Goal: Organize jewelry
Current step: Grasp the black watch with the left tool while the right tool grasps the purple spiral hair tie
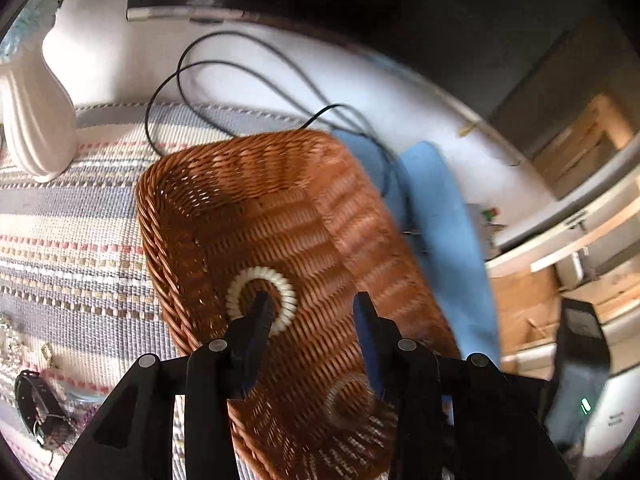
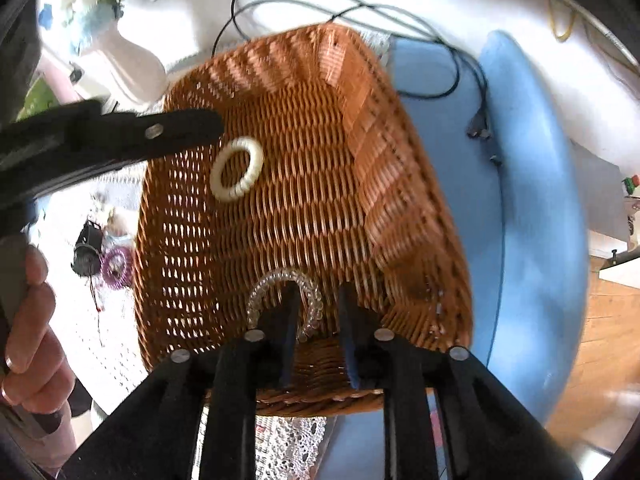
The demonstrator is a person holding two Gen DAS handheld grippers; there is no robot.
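striped mat [image 1: 80, 208]; wicker basket [image 1: 280, 208] holds white bracelet [image 1: 262, 296]; both jaws apart.

White bench [image 1: 120, 68] under a striped woven mat [image 1: 72, 216], sunlit in patches. Pale blue moulded plastic chair [image 2: 532, 216] right of the fingers; light wooden plank floor [image 2: 608, 320] beyond. Dark wall [image 1: 400, 0] ahead.

Two bracelets [image 2: 237, 169] in basket [image 2: 400, 184]; basket on mat [image 1: 72, 216]; vase [image 1: 34, 120] left.
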